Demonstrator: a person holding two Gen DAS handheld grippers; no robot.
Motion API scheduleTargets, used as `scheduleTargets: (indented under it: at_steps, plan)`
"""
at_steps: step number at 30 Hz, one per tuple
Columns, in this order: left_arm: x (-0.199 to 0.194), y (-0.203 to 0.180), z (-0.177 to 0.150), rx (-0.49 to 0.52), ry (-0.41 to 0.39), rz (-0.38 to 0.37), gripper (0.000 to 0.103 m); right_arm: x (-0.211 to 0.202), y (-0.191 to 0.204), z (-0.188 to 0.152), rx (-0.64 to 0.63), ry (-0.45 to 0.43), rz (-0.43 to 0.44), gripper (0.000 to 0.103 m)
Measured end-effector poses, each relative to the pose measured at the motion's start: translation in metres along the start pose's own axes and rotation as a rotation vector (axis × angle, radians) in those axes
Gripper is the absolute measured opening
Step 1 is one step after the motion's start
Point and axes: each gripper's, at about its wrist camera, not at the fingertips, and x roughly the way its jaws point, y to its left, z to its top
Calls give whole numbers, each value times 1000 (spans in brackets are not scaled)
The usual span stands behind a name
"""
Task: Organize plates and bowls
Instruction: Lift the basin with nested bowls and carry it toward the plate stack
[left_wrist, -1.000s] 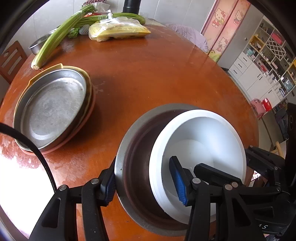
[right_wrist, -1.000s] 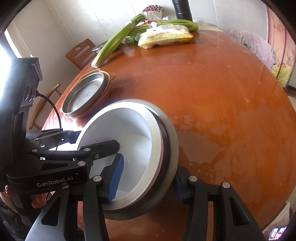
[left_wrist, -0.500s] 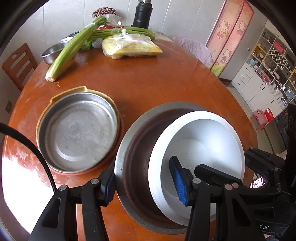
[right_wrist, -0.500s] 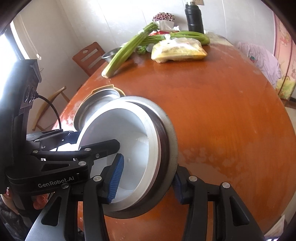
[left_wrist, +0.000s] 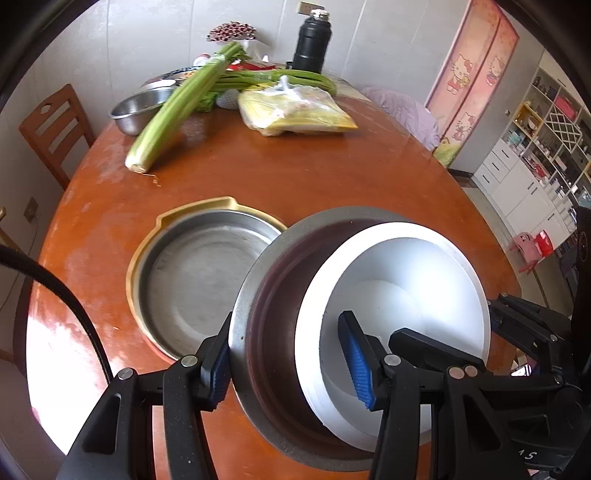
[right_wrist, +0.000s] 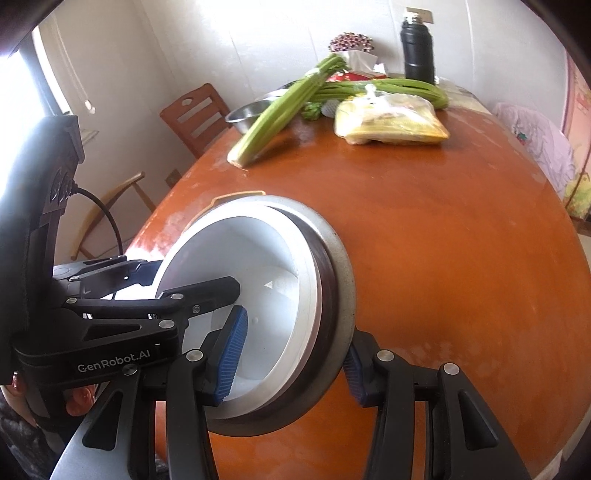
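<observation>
- Left tongs (left_wrist: 284, 365): clenched on the near wall of the steel bowl (left_wrist: 273, 332), one blue pad outside the rim, the other inside the white bowl (left_wrist: 406, 295) nested within it.
- Right tongs (right_wrist: 291, 354): clenched on the opposite side of the same nested pair, one pad inside the white bowl (right_wrist: 266, 266), one under the steel rim (right_wrist: 340, 280). Both bowls are thus carried clear of the counter (left_wrist: 332, 177), tilted with their mouths toward the person.
- Change over the last second: the plate stack (left_wrist: 199, 273), a shallow steel plate seated in a yellow-rimmed dish, was well to the left of the held bowls; it now lies directly ahead, partly covered by the steel bowl's rim. In the right wrist view only a sliver of the yellow rim (right_wrist: 236, 195) shows above the bowls.
- Meaning for the task: the bowls appear to be arriving over the stack, so the likely step in hand is setting them down onto the plates; they seem not yet lowered or levelled.
- Background, untouched: celery (left_wrist: 177, 110), bagged food (left_wrist: 295, 110), a small steel basin (left_wrist: 140, 110) and a black flask (left_wrist: 312, 44) at the counter's far edge.
</observation>
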Motion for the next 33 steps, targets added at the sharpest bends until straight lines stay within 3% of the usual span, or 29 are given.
scheduleTargets:
  at_steps: [18,33]
  plan:
    - [-6,57,40,-67,-33,69,52,36,34,59,-78,-7,56,51]
    - [19,83,41,-114,17,80,52,70,38,68,-94,56,65,51]
